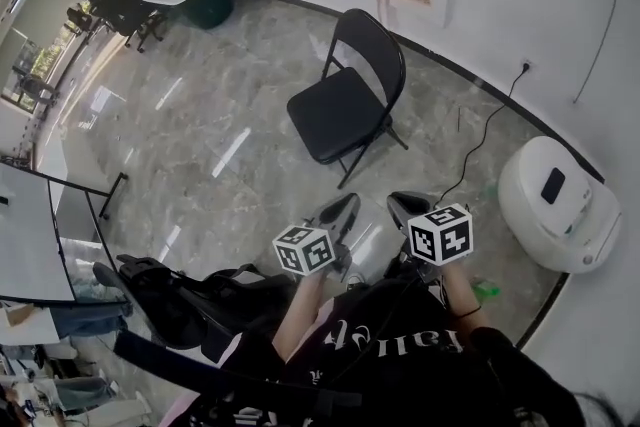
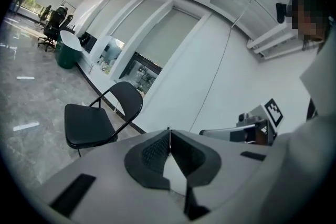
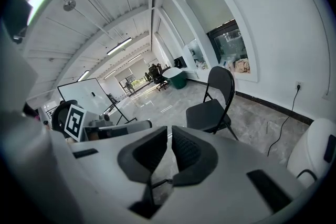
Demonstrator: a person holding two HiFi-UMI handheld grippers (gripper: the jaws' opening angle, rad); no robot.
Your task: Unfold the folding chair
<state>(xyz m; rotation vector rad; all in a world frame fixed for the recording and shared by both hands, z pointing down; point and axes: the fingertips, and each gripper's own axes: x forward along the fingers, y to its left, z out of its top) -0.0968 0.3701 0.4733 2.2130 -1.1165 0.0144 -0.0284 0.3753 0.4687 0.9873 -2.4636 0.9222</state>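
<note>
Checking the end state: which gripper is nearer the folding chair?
Left, narrowly. The left gripper sits just short of the folding chair's nearest leg, not touching it. The right gripper is beside it, offset toward the wall, slightly farther.

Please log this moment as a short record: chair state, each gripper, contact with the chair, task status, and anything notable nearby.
chair: folding chair stands open on the grey floor, seat down, back upright, near the curved wall
left gripper: jaws together, empty
right gripper: jaws a slit apart, nothing between them
contact: neither gripper touches the chair; both are close to the person's body
task status: chair looks already unfolded
nearby: white rounded unit on the floor at the right
</note>
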